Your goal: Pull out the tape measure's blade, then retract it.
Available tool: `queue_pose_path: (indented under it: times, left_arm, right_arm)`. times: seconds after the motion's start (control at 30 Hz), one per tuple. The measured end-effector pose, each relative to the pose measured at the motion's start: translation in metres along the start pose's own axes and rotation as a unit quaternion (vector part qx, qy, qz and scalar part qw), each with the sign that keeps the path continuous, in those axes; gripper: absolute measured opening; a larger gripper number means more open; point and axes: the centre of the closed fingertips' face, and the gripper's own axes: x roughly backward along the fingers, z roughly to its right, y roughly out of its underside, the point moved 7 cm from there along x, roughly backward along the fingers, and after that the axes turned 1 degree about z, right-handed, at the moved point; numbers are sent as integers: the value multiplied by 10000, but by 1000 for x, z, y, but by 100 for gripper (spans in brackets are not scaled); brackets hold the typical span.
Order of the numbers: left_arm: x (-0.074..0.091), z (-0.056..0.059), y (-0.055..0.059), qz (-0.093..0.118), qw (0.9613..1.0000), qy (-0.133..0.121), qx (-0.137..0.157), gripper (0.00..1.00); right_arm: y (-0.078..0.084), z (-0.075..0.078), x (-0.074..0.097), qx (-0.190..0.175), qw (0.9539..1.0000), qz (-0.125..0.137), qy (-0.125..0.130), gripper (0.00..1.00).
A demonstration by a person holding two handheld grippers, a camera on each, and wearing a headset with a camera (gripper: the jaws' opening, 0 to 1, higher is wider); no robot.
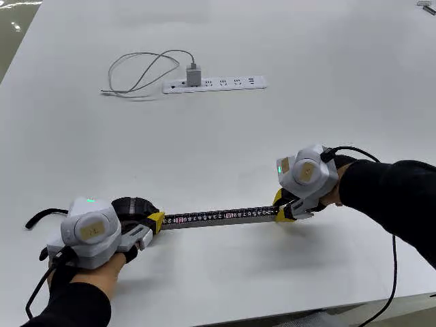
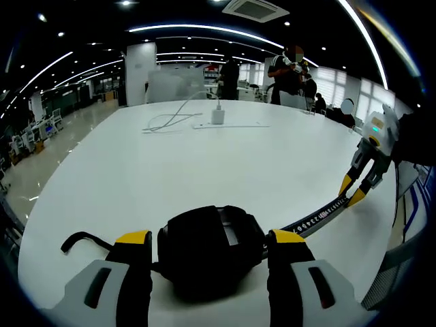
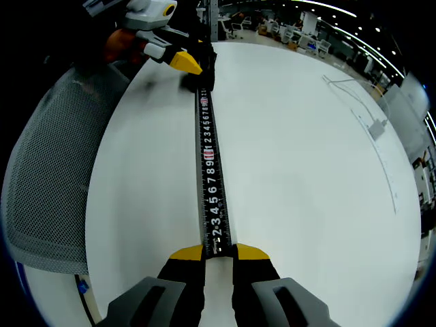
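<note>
One wide white tabletop carries everything. Near left, left gripper has its yellow-tipped jaws clamped on both sides of black round tape measure case, which sits on the table. Near right, right gripper has its jaws narrow, pinching the end of dark numbered metal blade. Blade is extended, straight, spanning case to right gripper, low over the table; contact with the surface unclear. Far centre: white power strip, white charger plug in its left end, thin grey cable looped to the left.
</note>
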Motion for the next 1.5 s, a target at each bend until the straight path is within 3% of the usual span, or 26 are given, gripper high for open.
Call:
queue_pose_path:
  times: [0.03,0.07,0.2,0.53,1.03,1.5]
  left_arm:
    - [-1,1,0,-13,10000,-20,-26,59]
    - [0,0,-1,-6,9999,-132,-93,60]
    - [1,3,-2,-97,9997,-196,-55,60]
    - [3,4,0,-216,9990,-373,72,60]
    - [2,3,1,-258,9980,-471,337,60]
    - [1,2,1,-324,9983,-459,167,57]
  right_arm:
    - [0,0,0,6,10000,5,-6,11]
    - [0,0,0,-77,10000,16,0,10]
    - [0,0,-1,-245,9997,-18,45,10]
    - [-2,0,-1,-297,9994,-139,65,11]
    - [-2,0,-1,-342,9993,-138,69,10]
    - [-2,1,-2,-427,9991,-53,57,9]
